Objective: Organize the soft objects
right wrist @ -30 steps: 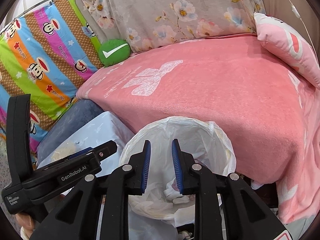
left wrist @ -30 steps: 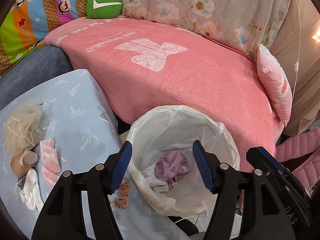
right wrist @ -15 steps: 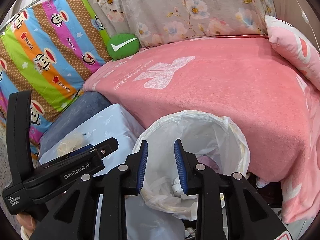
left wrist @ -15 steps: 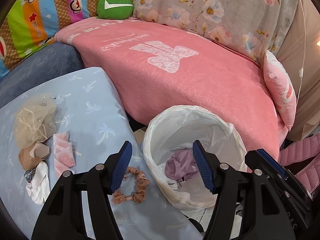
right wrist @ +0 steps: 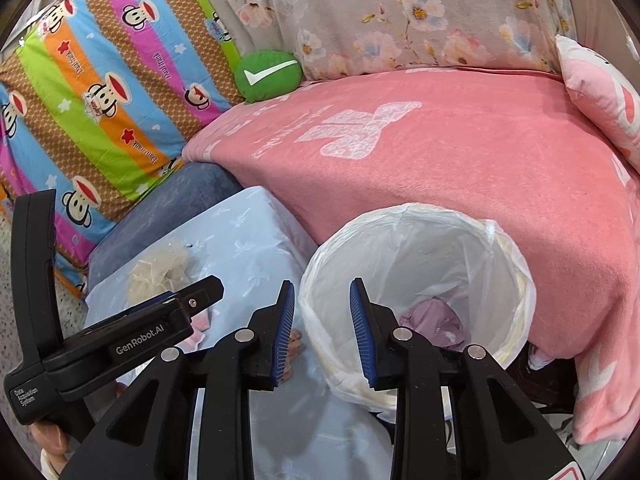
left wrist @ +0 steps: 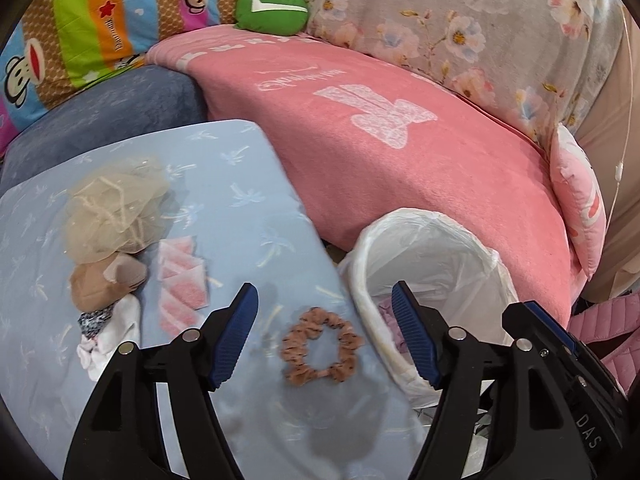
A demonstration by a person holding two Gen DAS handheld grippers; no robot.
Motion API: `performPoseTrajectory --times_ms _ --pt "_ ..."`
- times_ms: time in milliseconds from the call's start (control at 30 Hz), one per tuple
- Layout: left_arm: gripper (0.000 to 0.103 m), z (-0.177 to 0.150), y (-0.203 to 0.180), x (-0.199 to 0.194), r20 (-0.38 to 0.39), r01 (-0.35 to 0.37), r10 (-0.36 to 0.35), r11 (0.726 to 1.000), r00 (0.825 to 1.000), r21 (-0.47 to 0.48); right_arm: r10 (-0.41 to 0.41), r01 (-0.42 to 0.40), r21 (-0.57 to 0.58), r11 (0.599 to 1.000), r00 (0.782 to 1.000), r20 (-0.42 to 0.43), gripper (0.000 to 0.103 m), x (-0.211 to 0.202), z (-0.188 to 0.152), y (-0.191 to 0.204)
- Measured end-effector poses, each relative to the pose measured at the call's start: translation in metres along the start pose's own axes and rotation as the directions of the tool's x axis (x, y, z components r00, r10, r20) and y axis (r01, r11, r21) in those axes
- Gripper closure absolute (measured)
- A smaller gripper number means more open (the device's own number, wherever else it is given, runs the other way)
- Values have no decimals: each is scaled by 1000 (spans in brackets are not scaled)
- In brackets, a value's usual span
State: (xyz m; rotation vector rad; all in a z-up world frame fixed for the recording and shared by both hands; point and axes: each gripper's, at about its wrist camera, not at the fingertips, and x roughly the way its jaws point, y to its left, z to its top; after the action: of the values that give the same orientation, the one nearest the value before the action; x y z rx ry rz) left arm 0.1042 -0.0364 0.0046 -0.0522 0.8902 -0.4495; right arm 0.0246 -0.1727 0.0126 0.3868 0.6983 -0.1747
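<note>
Left wrist view: left gripper hangs above the brown scrunchie, jaws opening, empty. Right gripper, beside the scrunchie, is parted and grasps nothing.

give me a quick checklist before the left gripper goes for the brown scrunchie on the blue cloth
1. Left gripper empty: ok, jaws opening, nothing between them.
2. Brown scrunchie free to take: ok, lies flat on the blue cloth, apart from the other items.
3. Scrunchie lined up with the jaws: ok, it sits between the fingertips in the left wrist view.
4. Lined bin ready: ok, mouth open, purple fabric at the bottom.
5. Right gripper out of the way: ok, empty, by the bin rim.
6. Height above the scrunchie: cannot tell.
</note>
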Motion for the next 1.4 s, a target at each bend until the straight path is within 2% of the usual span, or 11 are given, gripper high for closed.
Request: performPoseTrajectory --times_ms 200,800,1133,1333,1400 --pt "27 -10 33 -7 -2 -47 47 998 999 -51 18 -19 -32 999 999 -39 74 12 -13 22" --pt "27 -36 133 -9 -35 -161 157 970 987 -184 0 -13 -65 998 982 -190 73 74 -60 49" --pt "27 -42 161 -1 -49 -183 177 957 983 -225 -21 4 -75 997 971 -237 74 109 -68 54" --pt "44 -42 175 7 -67 -172 160 952 985 -255 -28 8 -80 997 969 -244 73 123 -67 58" --pt "54 -42 180 9 -75 -164 149 949 986 -268 -25 3 -85 996 968 -249 74 126 -67 61"
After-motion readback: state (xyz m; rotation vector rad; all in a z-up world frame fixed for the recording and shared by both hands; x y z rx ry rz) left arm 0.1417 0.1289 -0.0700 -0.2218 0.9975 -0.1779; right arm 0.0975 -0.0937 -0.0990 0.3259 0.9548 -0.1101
